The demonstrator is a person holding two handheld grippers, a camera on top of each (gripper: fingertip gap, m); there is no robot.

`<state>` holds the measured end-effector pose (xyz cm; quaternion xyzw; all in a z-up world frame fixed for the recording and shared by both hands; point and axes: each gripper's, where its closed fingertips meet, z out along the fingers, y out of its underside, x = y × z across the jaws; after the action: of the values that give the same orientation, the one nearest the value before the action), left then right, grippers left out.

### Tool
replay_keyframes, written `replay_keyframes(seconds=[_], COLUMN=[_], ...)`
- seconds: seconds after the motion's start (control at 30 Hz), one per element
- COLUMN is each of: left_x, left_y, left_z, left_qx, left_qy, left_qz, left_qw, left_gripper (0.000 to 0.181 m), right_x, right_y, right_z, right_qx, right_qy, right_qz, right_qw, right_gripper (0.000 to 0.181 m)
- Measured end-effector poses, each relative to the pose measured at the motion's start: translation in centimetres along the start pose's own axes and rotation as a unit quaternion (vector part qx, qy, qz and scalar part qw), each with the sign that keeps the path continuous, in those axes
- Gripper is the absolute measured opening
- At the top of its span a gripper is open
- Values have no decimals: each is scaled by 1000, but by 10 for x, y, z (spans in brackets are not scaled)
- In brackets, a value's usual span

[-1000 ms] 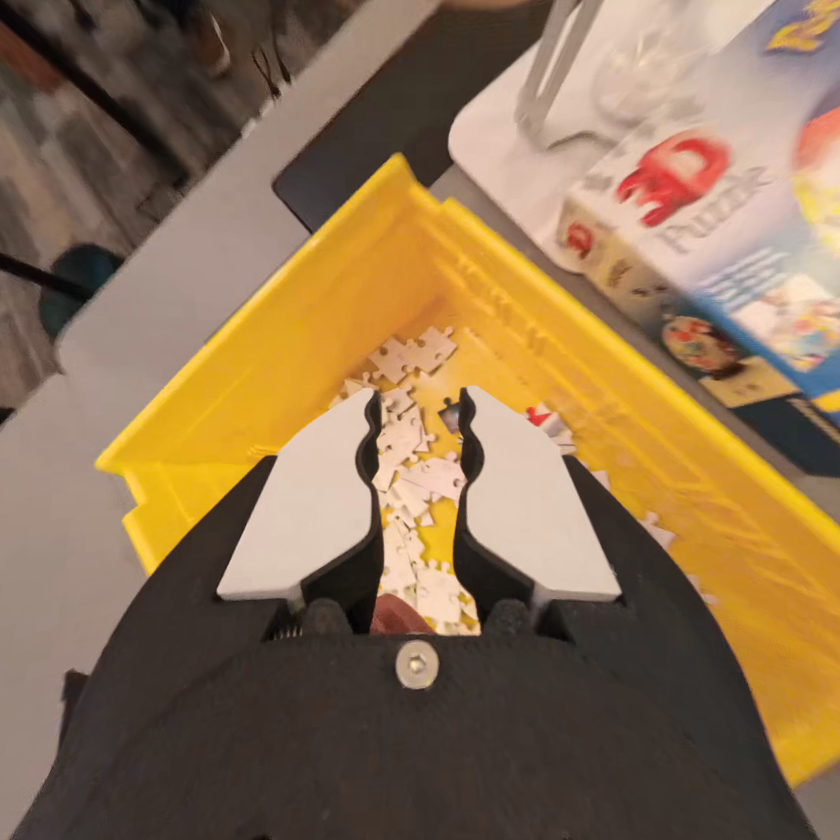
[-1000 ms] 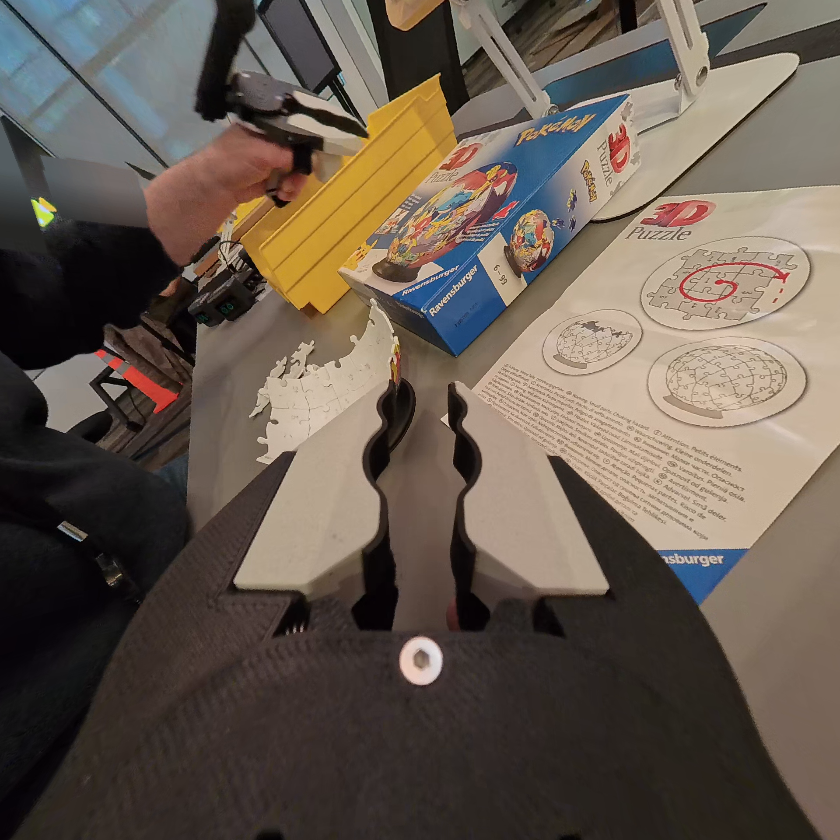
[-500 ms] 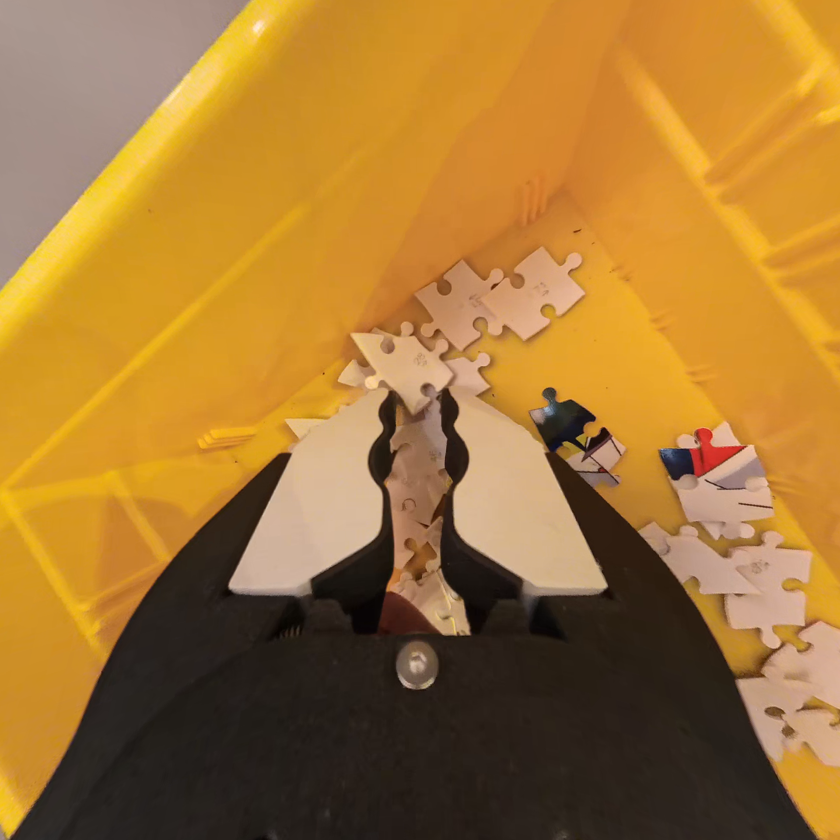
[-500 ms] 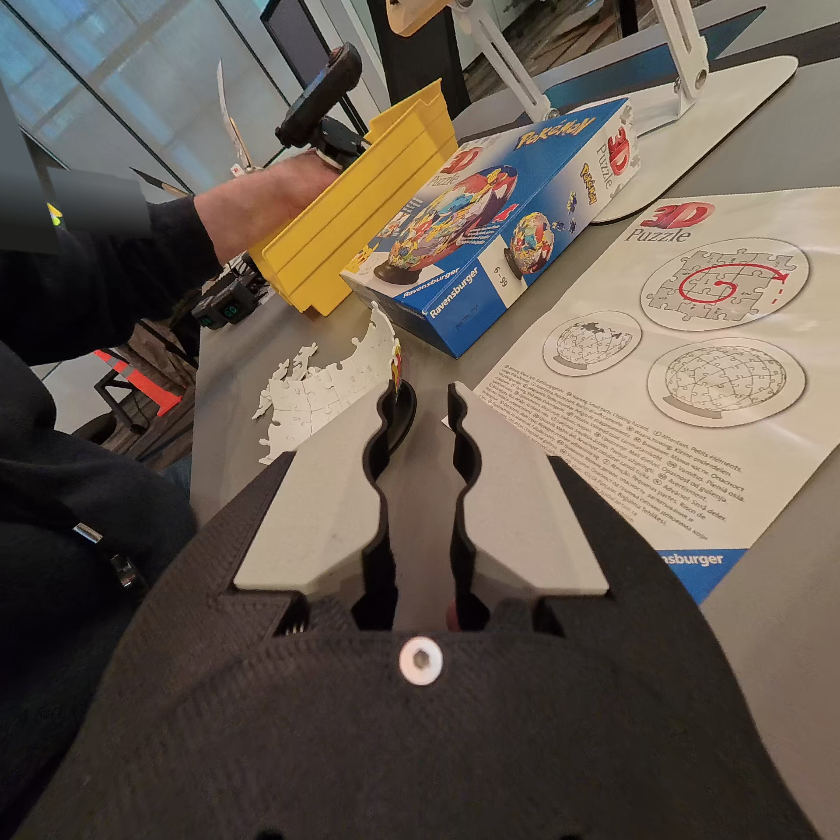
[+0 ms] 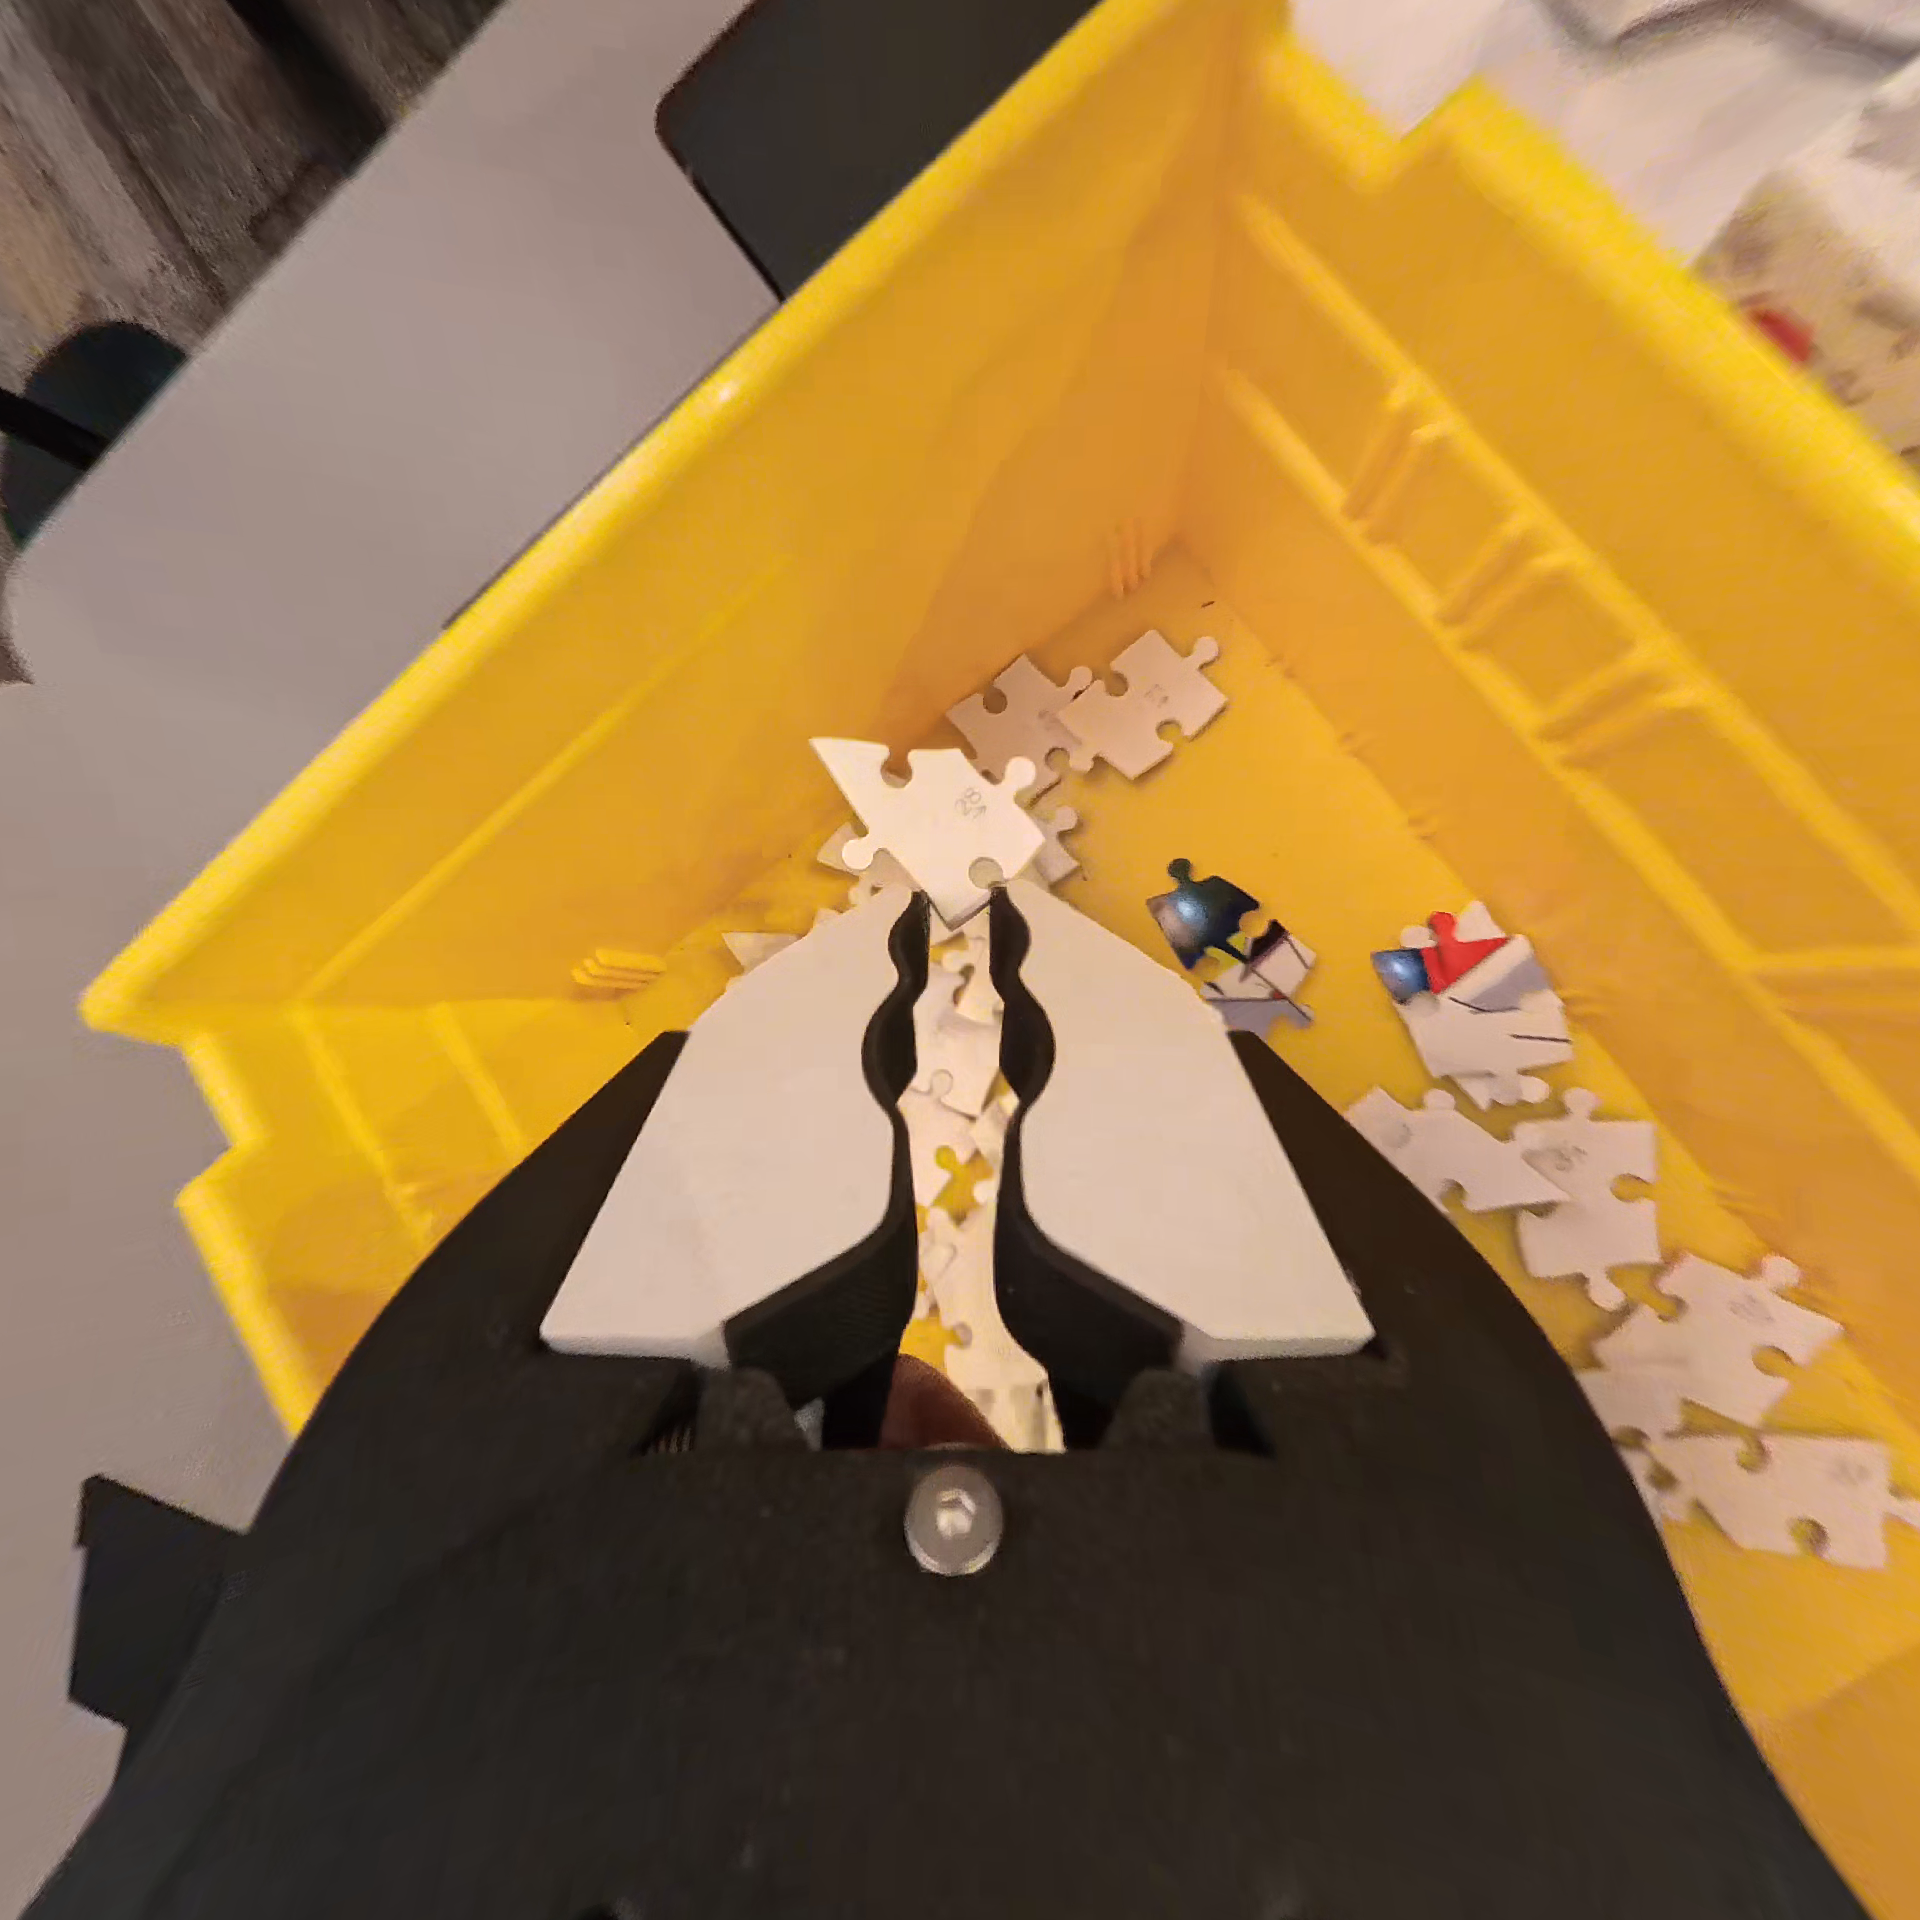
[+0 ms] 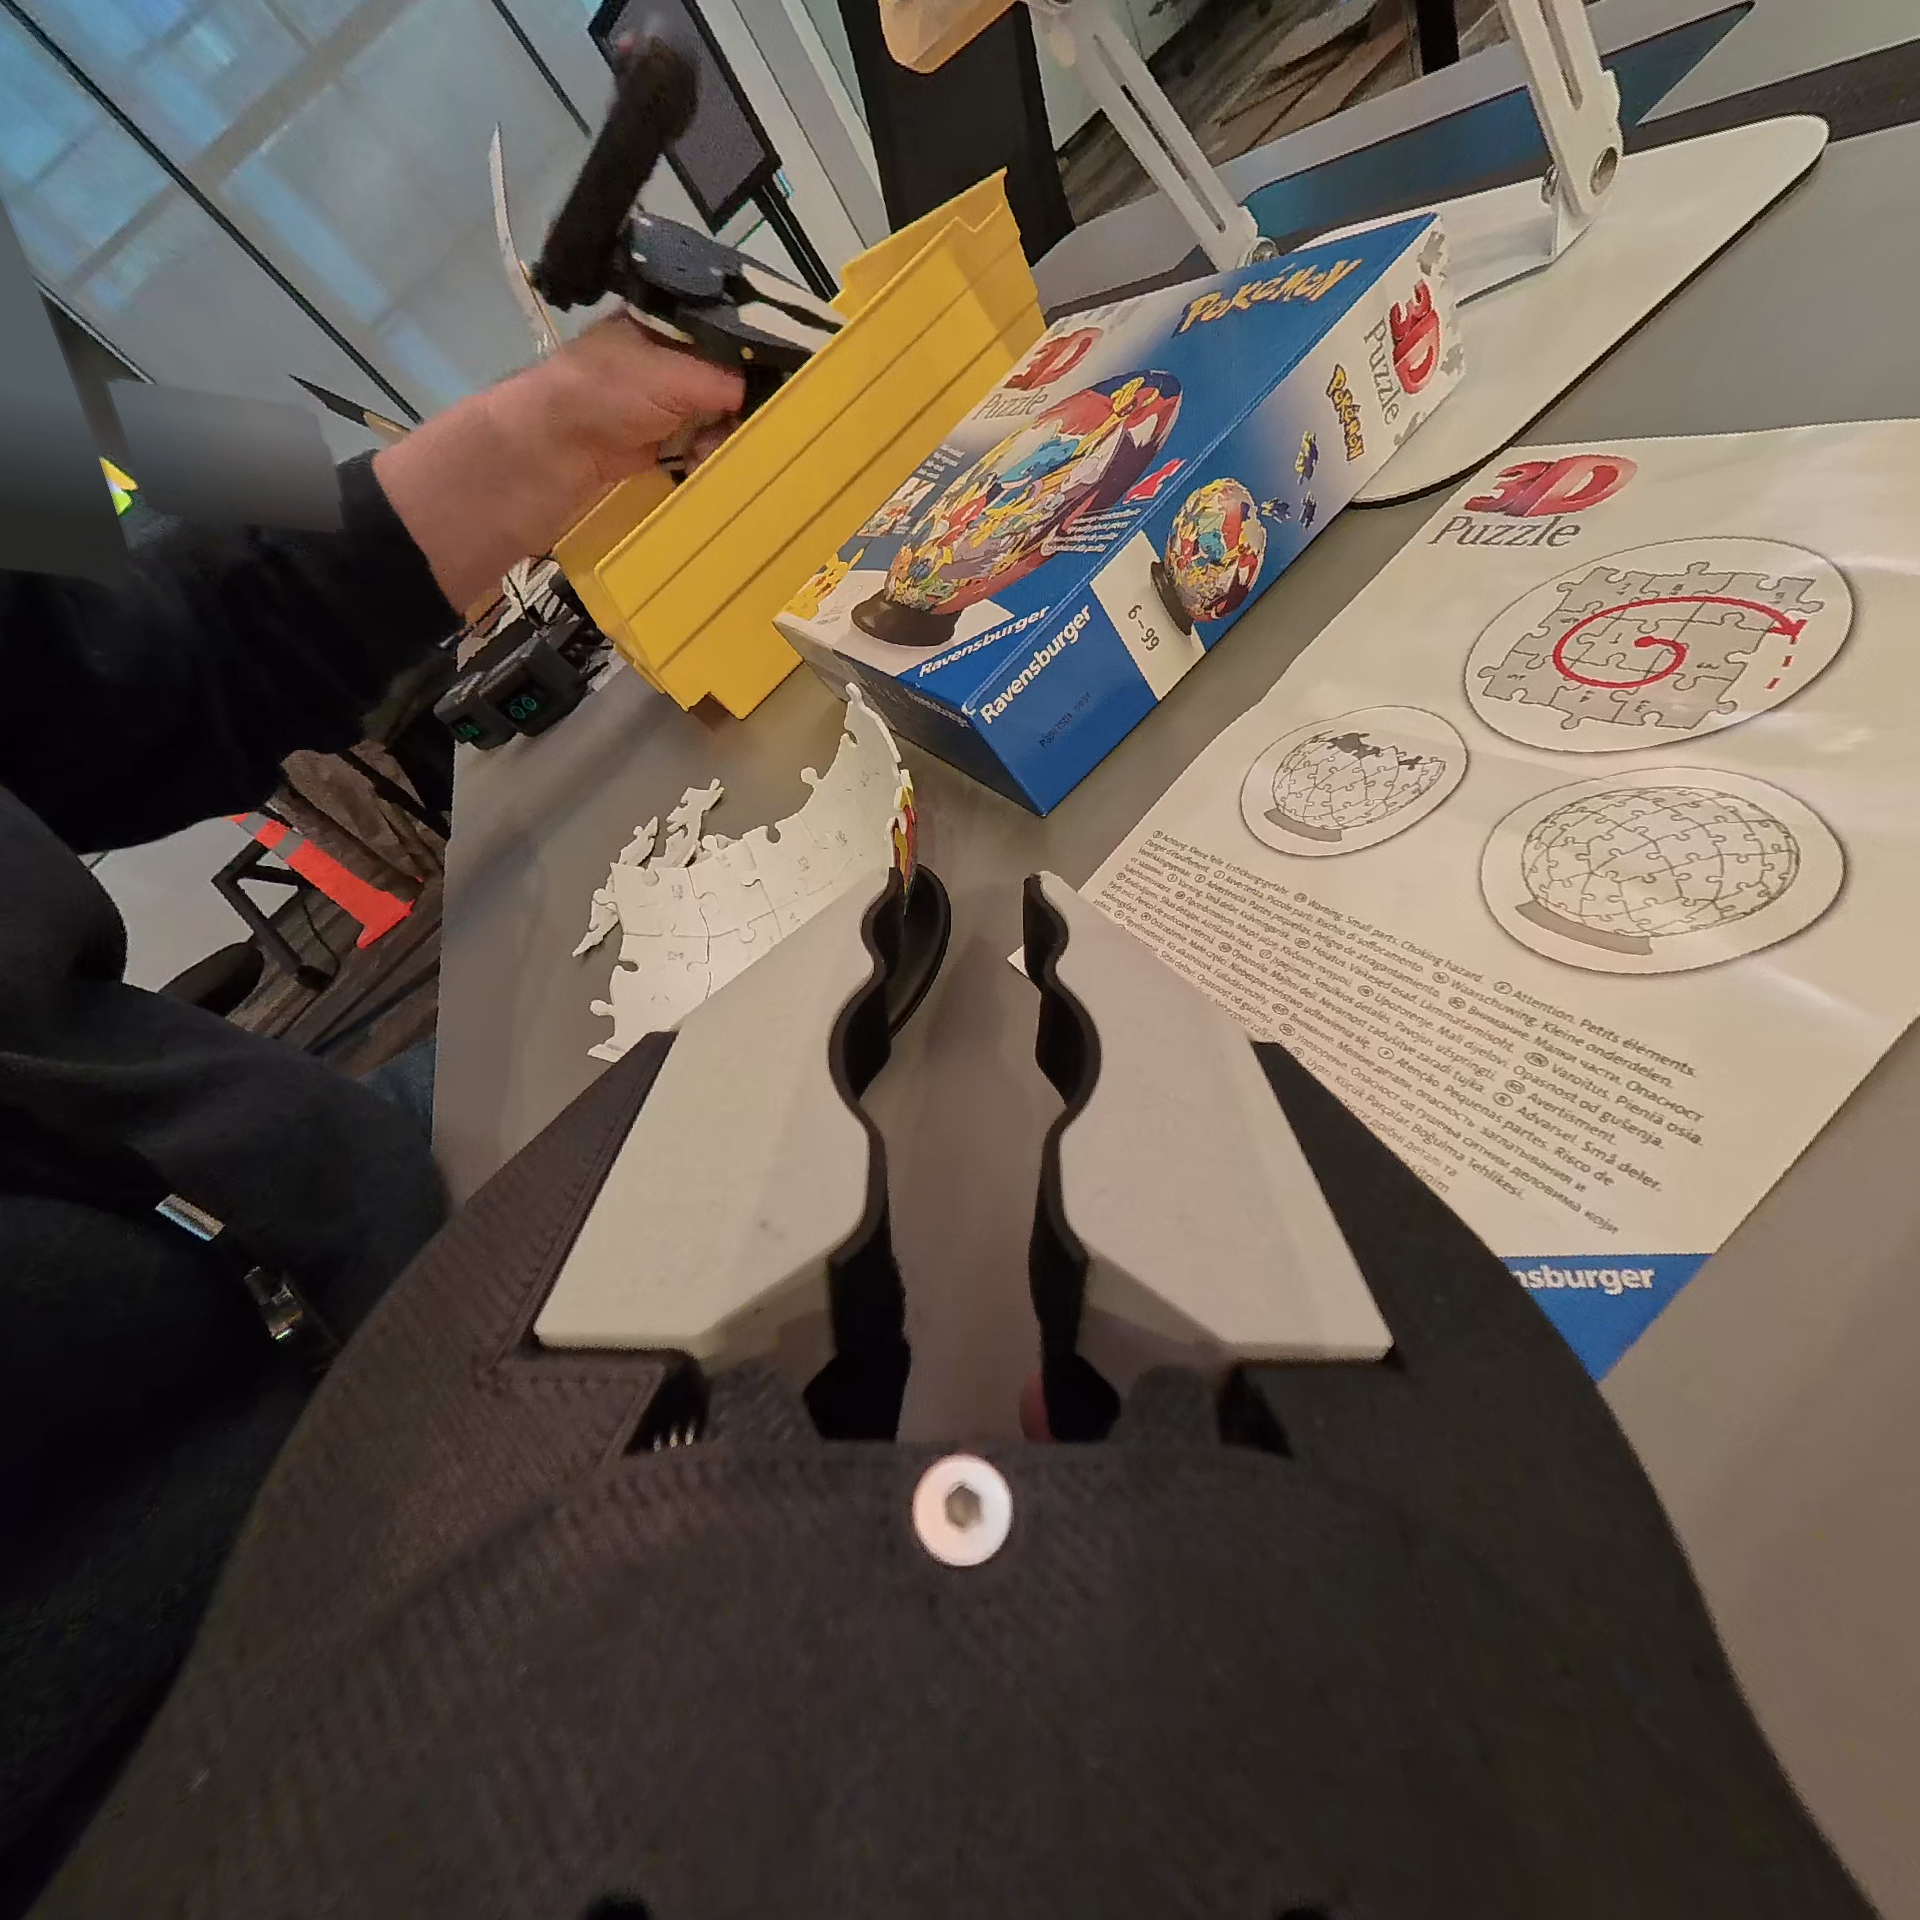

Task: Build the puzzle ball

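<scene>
White-backed puzzle piece (image 5: 940, 826) pinched by one corner at the very tips of the left gripper (image 5: 951, 906), jaws pressed together on it, piece raised above the floor of the yellow bin (image 5: 644, 582). Blank side up, knobs and notches on its edges, small printed mark near the middle. Only from the left wrist view: loose pieces (image 5: 1579, 1195) scattered on the bin floor below, most face down and pale, two (image 5: 1470, 992) showing red, blue and grey print. Only from the right wrist view: right gripper (image 6: 961, 899) with jaws spread apart and nothing between them, held low over the grey bench (image 6: 520, 894). Just beyond its tips, partly built puzzle ball (image 6: 748, 883), a curved shell of joined white-backed pieces with a coloured rim, resting beside a black stand (image 6: 920, 940). Farther out, blue puzzle box (image 6: 1132, 499) leaning against the bin's outer wall, instruction sheet (image 6: 1507, 831) flat to the right, and a hand (image 6: 551, 457) gripping the left gripper's handle above the bin.
</scene>
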<state>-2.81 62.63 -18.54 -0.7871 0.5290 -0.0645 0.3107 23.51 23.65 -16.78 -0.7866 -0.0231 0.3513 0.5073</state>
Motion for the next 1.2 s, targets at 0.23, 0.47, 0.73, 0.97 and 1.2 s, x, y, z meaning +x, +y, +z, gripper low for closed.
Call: replay_keyframes(seconds=[0.23,0.47,0.73,0.97,1.2], left_x=[64,222,288,282,145], left_y=[-22,11,102,99,-7], left_z=[-85,-160,-115,-120,-160], left_qx=[83,114,11,13,133], left_qy=[50,192,212,208,29], left_qz=[50,143,160,159,123], left_qw=[994,964,964,965,983], left_gripper=[11,11,11,29,31], right_x=[0,0,-1,0,-1], right_y=[1,1,1,1,1], right_z=[1,1,1,1,1], right_qx=[-3,-3,-3,-3,-2], right_qy=[1,2,2,2,0], right_qz=[0,-2,-5,-4,-4], right_qw=[1000,1000,1000,1000,1000], right_gripper=[21,21,21,21,21])
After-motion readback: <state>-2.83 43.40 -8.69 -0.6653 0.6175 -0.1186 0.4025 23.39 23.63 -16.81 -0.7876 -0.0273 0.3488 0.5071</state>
